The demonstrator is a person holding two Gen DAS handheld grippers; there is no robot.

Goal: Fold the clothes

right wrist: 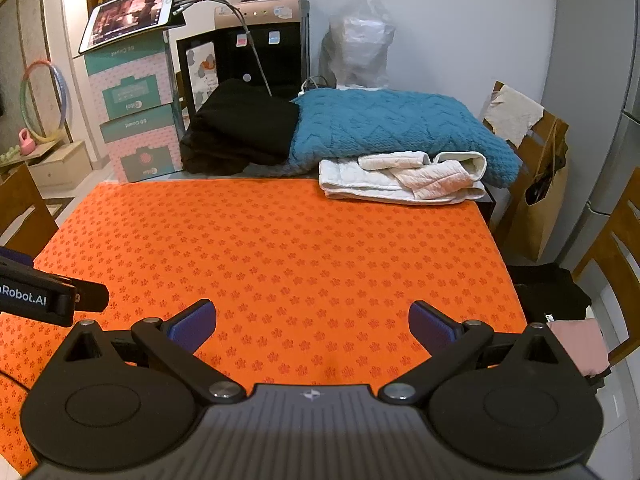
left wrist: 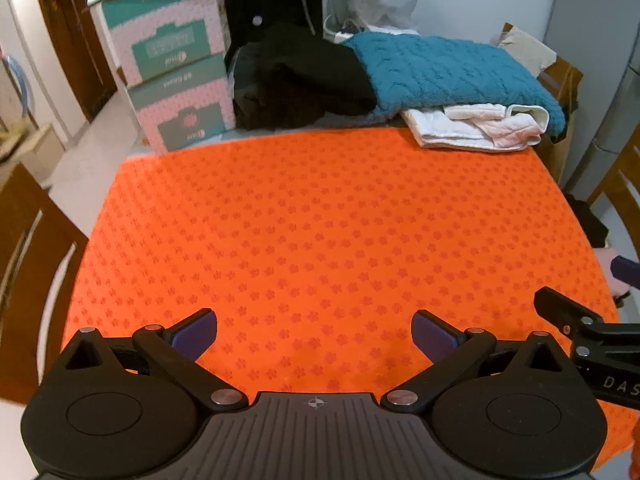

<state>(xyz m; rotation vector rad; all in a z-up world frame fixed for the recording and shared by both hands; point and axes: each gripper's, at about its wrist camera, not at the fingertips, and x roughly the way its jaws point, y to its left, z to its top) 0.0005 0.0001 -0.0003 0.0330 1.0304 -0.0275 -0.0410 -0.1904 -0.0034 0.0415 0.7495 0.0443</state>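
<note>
The left gripper (left wrist: pixel 314 334) hovers over the near edge of the table, its jaws spread wide with nothing between the blue pads (left wrist: pixel 195 336). The right gripper (right wrist: pixel 312 326) hangs beside it over the same near edge, jaws equally wide apart and empty. Each shows at the edge of the other's view.

The table is covered by an orange cloth with a small flower print (right wrist: pixel 280 248), and its middle carries nothing. The clothes lie along the far edge. A folded white quilted garment (right wrist: pixel 404 178) sits at the far right corner, its near side on the orange cloth. Behind and partly under it lies a teal knitted blanket (right wrist: pixel 384 128), folded flat. To the left of the blanket, touching it, a black garment (right wrist: pixel 240 128) is heaped loosely at the middle of the far edge.

More clothes lie off the table's right side: a black piece (right wrist: pixel 556 292) and a pink one (right wrist: pixel 580 348), near a wooden chair (right wrist: pixel 616 248).

Beyond the far left corner stand two stacked pink-and-teal cartons (right wrist: pixel 136 120) with a tablet (right wrist: pixel 128 14) propped on top. A brown paper bag (right wrist: pixel 540 200) stands past the far right corner.
</note>
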